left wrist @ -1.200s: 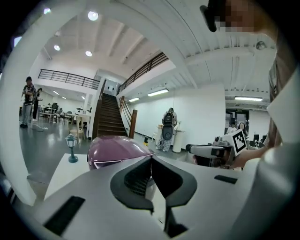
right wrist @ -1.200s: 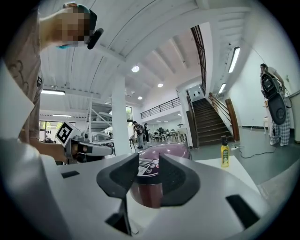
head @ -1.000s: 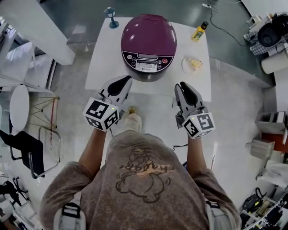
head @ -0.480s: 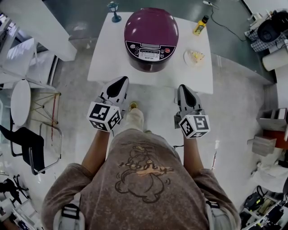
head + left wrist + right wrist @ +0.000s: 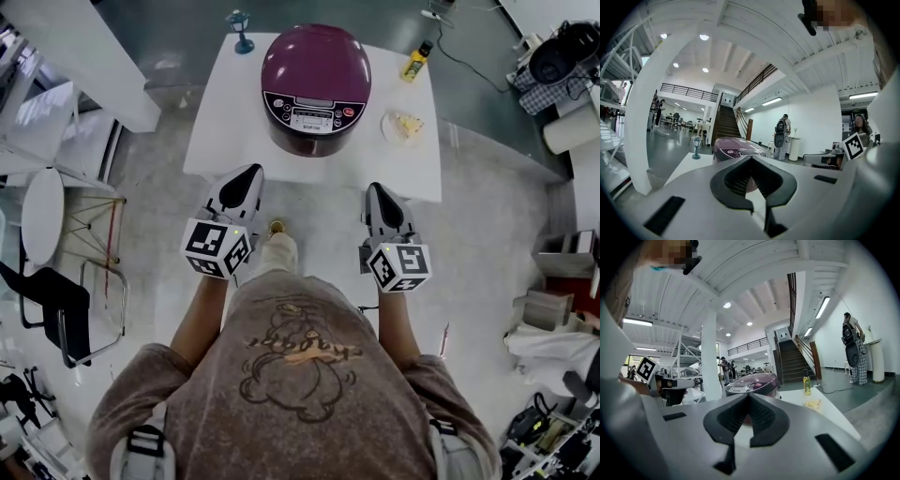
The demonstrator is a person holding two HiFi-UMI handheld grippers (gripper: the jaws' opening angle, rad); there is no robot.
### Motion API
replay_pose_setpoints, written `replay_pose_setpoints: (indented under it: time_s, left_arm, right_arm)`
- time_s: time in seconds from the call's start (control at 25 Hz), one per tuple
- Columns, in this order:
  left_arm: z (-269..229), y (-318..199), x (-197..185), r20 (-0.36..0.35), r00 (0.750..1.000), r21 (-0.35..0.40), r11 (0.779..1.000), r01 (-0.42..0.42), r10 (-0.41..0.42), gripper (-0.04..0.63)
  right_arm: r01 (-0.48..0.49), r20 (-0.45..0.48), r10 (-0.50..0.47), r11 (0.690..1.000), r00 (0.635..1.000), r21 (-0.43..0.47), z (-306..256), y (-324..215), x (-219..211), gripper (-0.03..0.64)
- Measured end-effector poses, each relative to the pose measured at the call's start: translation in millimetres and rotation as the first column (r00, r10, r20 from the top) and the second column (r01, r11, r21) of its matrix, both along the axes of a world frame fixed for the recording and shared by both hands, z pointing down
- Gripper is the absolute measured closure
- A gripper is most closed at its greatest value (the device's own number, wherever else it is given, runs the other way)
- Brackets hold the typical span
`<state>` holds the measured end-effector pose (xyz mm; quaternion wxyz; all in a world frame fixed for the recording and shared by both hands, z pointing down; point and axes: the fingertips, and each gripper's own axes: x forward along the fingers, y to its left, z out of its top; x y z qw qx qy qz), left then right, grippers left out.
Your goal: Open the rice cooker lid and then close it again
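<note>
A person stands at a white table [image 5: 220,112] with a two-jaw tool in each hand, both tools pointing forward at a purple rice cooker [image 5: 316,82]. The left gripper [image 5: 249,173] has its jaws pressed together with nothing between them. The right gripper [image 5: 376,190] is likewise clenched and empty. In the head view the tips of both reach only the table's near edge, well apart from the cooker.

The cooker stands ahead of the tools, roughly midway between the lines along which they point: ahead and to the right of the left gripper, ahead and to the left of the right one. Its domed lid [image 5: 316,58] is down, and its control panel [image 5: 312,113] faces the person.

Seen along the left gripper's jaws, the cooker [image 5: 737,147] rises just past the closed tips, with a small lamp-shaped ornament [image 5: 696,147] farther off to their left on the tabletop. Along the right gripper's jaws, the cooker [image 5: 752,382] sits just past the tips and slightly left, while a yellow bottle [image 5: 806,385] stands farther off to their right. A small plate of food [image 5: 402,128] lies ahead of the right gripper, beside the cooker and nearer than the bottle.
</note>
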<state>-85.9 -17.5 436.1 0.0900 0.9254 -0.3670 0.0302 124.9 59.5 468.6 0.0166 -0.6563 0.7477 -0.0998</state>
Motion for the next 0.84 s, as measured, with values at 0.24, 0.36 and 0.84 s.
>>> replay_pose_setpoints:
  time_s: [0.24, 0.36, 0.84]
  left_arm:
    - [-1.4, -3.5, -0.1, 0.003, 1.000, -0.001, 1.000, -0.001, 0.001, 0.574]
    - [-0.7, -4.2, -0.1, 0.002, 1.000, -0.008, 1.000, 0.000, 0.000, 0.574]
    - [2.8, -1.7, -2.0, 0.002, 1.000, -0.025, 1.000, 0.001, -0.001, 0.574]
  right_arm:
    - [0.012, -0.012, -0.012, 1.000, 1.000, 0.014, -4.3, -3.9, -2.9, 0.615]
    - [0.012, -0.014, -0.012, 1.000, 1.000, 0.012, -4.3, -3.2, -2.2, 0.615]
    - [0.011, -0.009, -0.011, 1.000, 1.000, -0.001, -1.2, -2.3, -4.2, 0.617]
